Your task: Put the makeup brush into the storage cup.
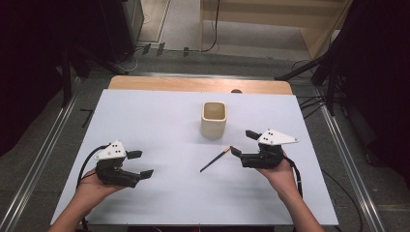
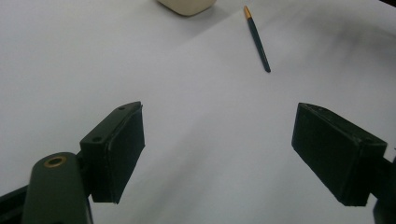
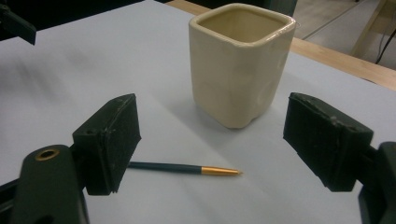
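Observation:
A cream square cup point(image 1: 213, 118) stands upright on the white table sheet point(image 1: 159, 121), empty as far as I can see. A dark pen with a gold end point(image 1: 214, 160) lies flat in front of it. My right gripper point(image 1: 243, 143) is open just right of the pen's gold end, not touching it. In the right gripper view the pen point(image 3: 184, 168) lies low between the jaws and the cup point(image 3: 238, 63) stands beyond. My left gripper point(image 1: 140, 164) is open at the front left with nothing in it. From there the pen point(image 2: 257, 39) lies far ahead.
The white sheet covers a wooden table whose bare back edge point(image 1: 198, 84) shows behind the cup. Metal rails point(image 1: 48, 145) run along both sides on the floor. A wooden shelf unit point(image 1: 290, 24) stands beyond the table.

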`<state>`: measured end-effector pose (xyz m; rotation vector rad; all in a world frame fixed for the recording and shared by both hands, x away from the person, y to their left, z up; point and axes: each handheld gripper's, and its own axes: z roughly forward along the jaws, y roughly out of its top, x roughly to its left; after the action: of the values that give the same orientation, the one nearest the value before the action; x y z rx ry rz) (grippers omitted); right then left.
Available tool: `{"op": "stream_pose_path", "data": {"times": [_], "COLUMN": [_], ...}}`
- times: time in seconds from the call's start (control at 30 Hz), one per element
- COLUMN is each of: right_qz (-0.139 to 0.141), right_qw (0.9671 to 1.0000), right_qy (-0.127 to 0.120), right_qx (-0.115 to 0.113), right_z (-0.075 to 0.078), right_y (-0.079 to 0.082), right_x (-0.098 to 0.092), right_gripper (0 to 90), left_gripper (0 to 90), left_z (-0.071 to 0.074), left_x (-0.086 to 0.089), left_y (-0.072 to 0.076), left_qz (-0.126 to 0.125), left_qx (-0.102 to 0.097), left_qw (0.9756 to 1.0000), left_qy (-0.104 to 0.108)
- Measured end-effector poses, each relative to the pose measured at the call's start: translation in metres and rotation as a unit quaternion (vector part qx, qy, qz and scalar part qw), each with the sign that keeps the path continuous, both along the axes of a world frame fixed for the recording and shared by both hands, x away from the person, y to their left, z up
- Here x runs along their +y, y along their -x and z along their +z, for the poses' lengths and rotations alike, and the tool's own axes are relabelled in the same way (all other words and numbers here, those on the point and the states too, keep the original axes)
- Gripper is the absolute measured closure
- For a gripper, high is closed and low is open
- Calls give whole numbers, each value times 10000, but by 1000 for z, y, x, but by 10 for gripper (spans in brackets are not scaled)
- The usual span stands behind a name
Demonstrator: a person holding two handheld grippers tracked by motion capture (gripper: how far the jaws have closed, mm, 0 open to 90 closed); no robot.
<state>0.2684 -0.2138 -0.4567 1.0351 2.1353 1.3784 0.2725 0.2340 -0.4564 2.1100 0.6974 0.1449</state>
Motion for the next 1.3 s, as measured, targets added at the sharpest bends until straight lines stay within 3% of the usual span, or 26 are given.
{"op": "stream_pose_path", "data": {"times": [0.7,0.93,1.1,1.2,1.3], "right_qz": [86,165,238,390,532], "right_qw": [9999,9994,9996,9991,9973], "right_qy": [-118,-273,-133,0,283], "right_qx": [-57,-165,-67,185,419], "right_z": [3,9,6,8,12], "right_y": [-21,-27,-29,-31,-34], "right_x": [32,43,47,48,47], "right_gripper": [205,209,210,210,210], "left_gripper": [178,178,179,178,178], "left_z": [0,0,0,0,0], "left_x": [1,1,1,1,0], "left_y": [0,0,0,0,-1], "left_qz": [-6,-7,10,8,-12], "left_qx": [-18,-16,-7,-3,-1], "left_qw": [10000,10000,10000,10000,10000], "left_qy": [1,2,27,16,15]}}
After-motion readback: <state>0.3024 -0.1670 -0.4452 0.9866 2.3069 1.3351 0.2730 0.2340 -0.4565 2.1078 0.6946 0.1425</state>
